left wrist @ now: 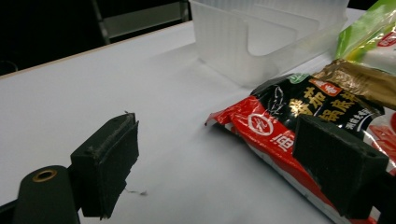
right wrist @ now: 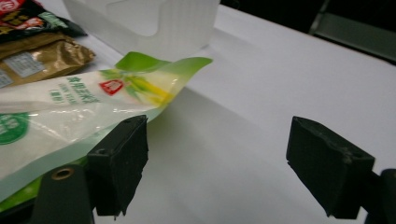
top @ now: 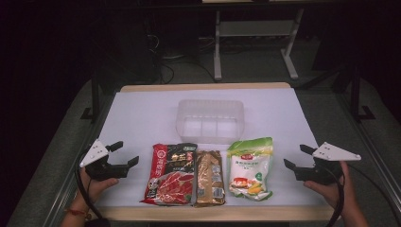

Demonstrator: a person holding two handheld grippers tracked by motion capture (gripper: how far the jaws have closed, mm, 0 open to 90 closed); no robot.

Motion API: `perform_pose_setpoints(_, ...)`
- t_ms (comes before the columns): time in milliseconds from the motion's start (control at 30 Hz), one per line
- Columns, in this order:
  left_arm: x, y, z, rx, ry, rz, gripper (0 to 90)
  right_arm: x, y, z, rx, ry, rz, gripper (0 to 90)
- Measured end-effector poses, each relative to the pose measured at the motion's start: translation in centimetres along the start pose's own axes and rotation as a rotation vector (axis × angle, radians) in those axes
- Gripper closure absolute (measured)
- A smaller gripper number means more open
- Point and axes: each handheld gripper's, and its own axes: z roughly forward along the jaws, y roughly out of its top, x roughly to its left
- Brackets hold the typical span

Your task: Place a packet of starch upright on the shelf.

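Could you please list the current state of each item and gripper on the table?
Clear plastic bin: upright, empty, behind the packets.
Red and black packet: lying flat, untouched.
Gold packet: lying flat, between the other two.
Green and white packet: lying flat, untouched.
Left gripper: open, holding nothing, left of the packets.
Right gripper: open, holding nothing, right of the packets.
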Motion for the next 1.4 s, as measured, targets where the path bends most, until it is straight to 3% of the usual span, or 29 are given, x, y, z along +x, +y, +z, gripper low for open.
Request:
perform_pose_setpoints(100,-0.4,0.1,0.4,0.017,-0.015,0.021,14.3,0.2,-0.1,0.2,0.023,0.011,0.007,19.6)
perform_pose_setpoints(267,-1.3,-0.3,0.6,0.033,-0.022,0.066,14.8,-0.1,0.2,0.8,0.042,0.059,0.059,18.4)
perform_pose_setpoints(400,-2.1,-0.5,0.5,0.027,-0.020,0.081,14.8,0.1,0.7,1.9,0.064,0.140,0.089,18.5)
perform_pose_setpoints(667,-3.4,-0.7,0.8,0.051,-0.018,0.132,16.0,0.3,0.9,2.9,0.095,0.210,0.119,16.8)
perform_pose_setpoints(867,-3.7,-1.2,1.4,0.094,-0.026,0.149,16.0,1.0,0.9,4.2,0.139,0.253,0.115,15.6)
perform_pose_setpoints(1133,-3.5,-1.3,1.5,0.098,-0.022,0.137,16.2,1.3,1.3,5.4,0.148,0.328,0.156,14.4)
perform_pose_setpoints(1233,-3.5,-1.3,1.5,0.102,-0.021,0.139,16.2,1.6,1.5,6.1,0.167,0.389,0.183,14.4)
perform_pose_setpoints(1333,-3.5,-1.3,1.5,0.099,-0.019,0.138,16.2,1.7,1.6,6.7,0.184,0.419,0.199,14.4)
perform_pose_setpoints(1367,-3.5,-1.3,1.5,0.101,-0.019,0.141,16.2,1.9,1.7,7.2,0.199,0.452,0.206,14.4)
perform_pose_setpoints(1400,-3.6,-1.3,1.5,0.102,-0.020,0.142,16.2,1.9,1.7,7.2,0.199,0.452,0.206,14.4)
